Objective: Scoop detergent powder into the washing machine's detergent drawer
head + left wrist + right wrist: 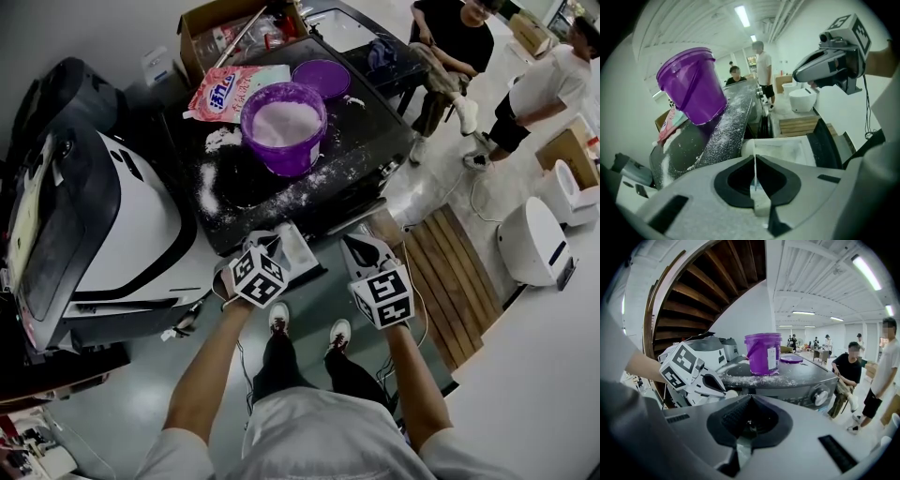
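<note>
A purple bucket [284,127] [691,84] [762,352] of white powder stands on the dark washing machine top [375,131], which is dusted with spilled powder. The white detergent drawer [300,246] [790,151] is pulled out at the machine's front. My left gripper [269,244] [754,165] is shut on the thin handle of a white scoop [748,148] [728,393], held at the drawer's near left edge. My right gripper [358,247] [749,422] hovers just right of the drawer, shut with nothing in it. It also shows in the left gripper view as the right gripper [802,74].
A purple lid [322,77] [791,359] and a pink detergent bag [225,92] lie behind the bucket. A cardboard box [225,33] stands behind them. A white and black machine [103,234] stands at left. A wooden pallet [455,281] and two people [459,47] are at right.
</note>
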A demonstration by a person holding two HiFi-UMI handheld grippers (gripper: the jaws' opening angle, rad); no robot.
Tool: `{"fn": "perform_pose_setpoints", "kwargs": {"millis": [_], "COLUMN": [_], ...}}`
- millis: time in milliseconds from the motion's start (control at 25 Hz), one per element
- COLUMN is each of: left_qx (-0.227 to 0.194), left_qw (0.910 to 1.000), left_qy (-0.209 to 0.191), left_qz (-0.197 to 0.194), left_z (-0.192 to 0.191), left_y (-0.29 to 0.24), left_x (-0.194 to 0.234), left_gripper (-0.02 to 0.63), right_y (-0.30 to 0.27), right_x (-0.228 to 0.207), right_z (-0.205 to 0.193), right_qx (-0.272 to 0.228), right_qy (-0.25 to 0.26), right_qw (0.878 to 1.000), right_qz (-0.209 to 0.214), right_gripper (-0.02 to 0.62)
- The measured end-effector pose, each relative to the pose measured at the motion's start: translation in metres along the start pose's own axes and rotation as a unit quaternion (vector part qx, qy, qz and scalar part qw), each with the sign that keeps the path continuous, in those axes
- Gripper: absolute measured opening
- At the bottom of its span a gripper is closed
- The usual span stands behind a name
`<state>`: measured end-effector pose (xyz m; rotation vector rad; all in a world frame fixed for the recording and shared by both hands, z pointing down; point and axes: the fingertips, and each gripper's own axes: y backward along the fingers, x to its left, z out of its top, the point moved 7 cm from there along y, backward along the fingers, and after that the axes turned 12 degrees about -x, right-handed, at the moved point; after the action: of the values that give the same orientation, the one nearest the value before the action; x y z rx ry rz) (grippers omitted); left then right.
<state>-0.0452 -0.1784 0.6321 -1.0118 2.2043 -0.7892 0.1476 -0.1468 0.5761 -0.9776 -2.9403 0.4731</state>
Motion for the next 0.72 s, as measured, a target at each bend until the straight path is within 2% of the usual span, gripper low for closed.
{"fn": "perform_pose_setpoints", "kwargs": {"millis": [120, 200, 280, 400, 520, 600, 720], "left_qx": [0.017, 0.035, 0.049, 0.054, 0.048, 0.045, 0.047], "left_qw": [0.9981, 0.9920, 0.9819, 0.9689, 0.9493, 0.9399, 0.9359], "left_qy": [-0.058, -0.119, -0.179, -0.236, -0.303, -0.330, -0.337], "left_qz": [0.011, 0.023, 0.037, 0.053, 0.067, 0.076, 0.091], "left_z": [0.001, 0.003, 0.004, 0.005, 0.006, 0.005, 0.001], "left_y": [-0.002, -0.003, -0.004, -0.003, -0.001, 0.000, 0.001], "left_x": [-0.003, -0.006, -0.010, -0.011, -0.016, -0.018, -0.020], "left_gripper": [0.014, 0.014, 0.015, 0.014, 0.014, 0.014, 0.014], "right_y": [0.001, 0.001, 0.003, 0.005, 0.009, 0.012, 0.017], "right_x": [-0.002, -0.003, -0.003, -0.004, -0.005, -0.005, -0.006], "right_z": [0.000, 0.000, 0.000, -0.001, -0.002, -0.002, -0.003], "right_qx": [0.001, 0.001, 0.001, 0.002, 0.001, 0.000, -0.002], "right_qy": [0.001, 0.000, 0.000, 0.000, 0.001, 0.001, 0.002], "right_qw": [1.000, 1.000, 1.000, 1.000, 1.000, 1.000, 1.000], "right_qz": [0.001, 0.001, 0.001, 0.002, 0.001, 0.003, 0.008], "right_gripper": [0.005, 0.005, 0.005, 0.005, 0.006, 0.005, 0.005]}}
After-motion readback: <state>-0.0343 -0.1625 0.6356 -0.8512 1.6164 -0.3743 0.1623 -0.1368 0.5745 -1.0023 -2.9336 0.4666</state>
